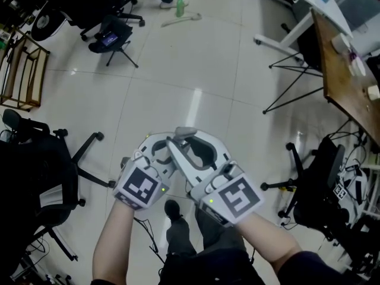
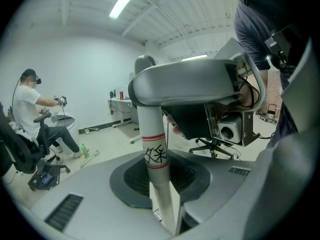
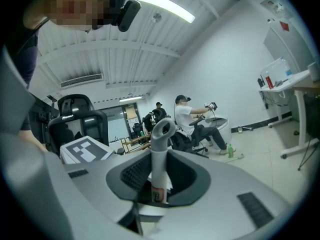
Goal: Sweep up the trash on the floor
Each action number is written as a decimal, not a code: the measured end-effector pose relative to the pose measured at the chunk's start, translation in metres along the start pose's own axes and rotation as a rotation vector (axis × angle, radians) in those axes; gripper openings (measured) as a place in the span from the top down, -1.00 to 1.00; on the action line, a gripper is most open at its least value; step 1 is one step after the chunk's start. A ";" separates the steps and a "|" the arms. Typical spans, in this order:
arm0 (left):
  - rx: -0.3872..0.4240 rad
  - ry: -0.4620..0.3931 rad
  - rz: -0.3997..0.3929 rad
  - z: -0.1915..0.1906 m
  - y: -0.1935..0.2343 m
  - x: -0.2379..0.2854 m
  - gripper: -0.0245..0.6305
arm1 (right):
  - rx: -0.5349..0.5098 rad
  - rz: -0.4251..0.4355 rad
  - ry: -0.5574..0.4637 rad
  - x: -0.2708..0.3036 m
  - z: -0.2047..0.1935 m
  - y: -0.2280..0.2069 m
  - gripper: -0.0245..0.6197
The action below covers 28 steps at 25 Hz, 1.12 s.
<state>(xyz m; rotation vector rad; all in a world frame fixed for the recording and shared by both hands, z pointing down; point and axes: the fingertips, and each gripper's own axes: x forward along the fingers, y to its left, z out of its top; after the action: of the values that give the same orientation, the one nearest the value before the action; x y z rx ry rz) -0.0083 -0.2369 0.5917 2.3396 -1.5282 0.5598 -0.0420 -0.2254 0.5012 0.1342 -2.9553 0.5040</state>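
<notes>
While the jaws of the left gripper (image 2: 160,184) pinch a pale grey tubular handle banded in red with black marks (image 2: 154,154), the jaws of the right gripper (image 3: 159,184) pinch a pale grey handle with a hooked top (image 3: 160,154); neither pair stands spread free. Both working ends lie out of view, so which tool each handle belongs to cannot be told. The grippers sit side by side, close together, above the glossy white tiled floor (image 1: 178,88). The trash, a green plastic bottle (image 1: 180,6) with a pale flat strip (image 1: 181,21) just beside it at six o'clock, lies at twelve o'clock from the grippers, well apart. The step in hand is judged to be the approach. Carry both handles upright, hold the grips firm so neither tube slips, and steer between the black office chair (image 1: 41,177) at nine o'clock and the black tripod stand (image 1: 291,88) at two o'clock. Containers: only the bottle, whose contents cannot be made out. No bin shows.
</notes>
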 end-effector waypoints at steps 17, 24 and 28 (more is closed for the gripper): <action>0.046 0.042 0.018 0.014 -0.031 -0.048 0.73 | -0.074 0.108 0.037 -0.025 0.016 0.065 0.58; 0.093 0.044 0.059 0.042 -0.053 -0.120 0.74 | -0.140 0.209 0.042 -0.041 0.049 0.147 0.56; 0.117 0.028 0.069 0.072 -0.058 -0.157 0.74 | -0.173 0.232 0.024 -0.045 0.083 0.181 0.56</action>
<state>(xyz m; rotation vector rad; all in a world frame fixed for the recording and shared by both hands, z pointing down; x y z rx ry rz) -0.0007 -0.1193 0.4528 2.3605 -1.6099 0.7148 -0.0279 -0.0800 0.3577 -0.2337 -2.9889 0.2711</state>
